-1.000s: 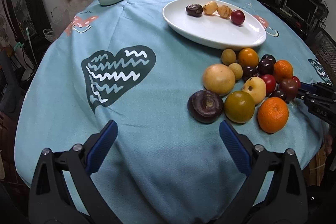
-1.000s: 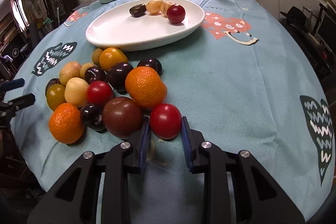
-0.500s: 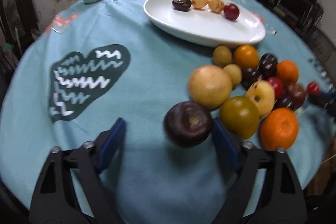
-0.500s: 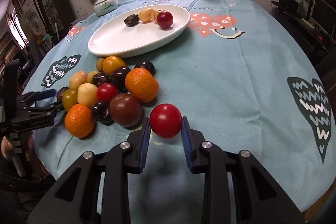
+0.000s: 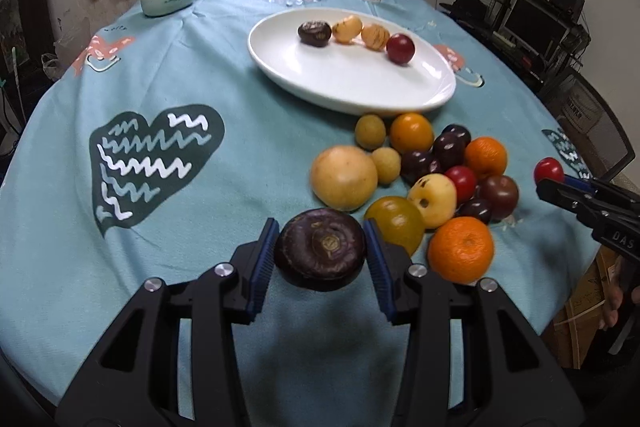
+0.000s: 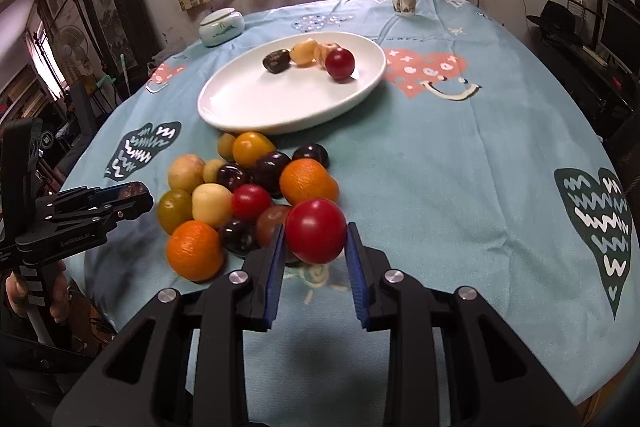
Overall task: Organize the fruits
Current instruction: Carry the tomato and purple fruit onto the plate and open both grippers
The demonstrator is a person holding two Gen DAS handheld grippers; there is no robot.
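Left tongs [image 5: 320,255] closing on purple fruit [image 5: 320,254], right tongs [image 6: 315,247] clamped on red fruit [image 6: 316,230], both near table's front edge (plate [image 6: 248,107] straight ahead beyond pile [image 6: 248,187], nearer the right).

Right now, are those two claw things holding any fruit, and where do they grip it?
The left gripper is closing on the dark purple fruit, pads at its sides. The right gripper pinches a red fruit by its sides.
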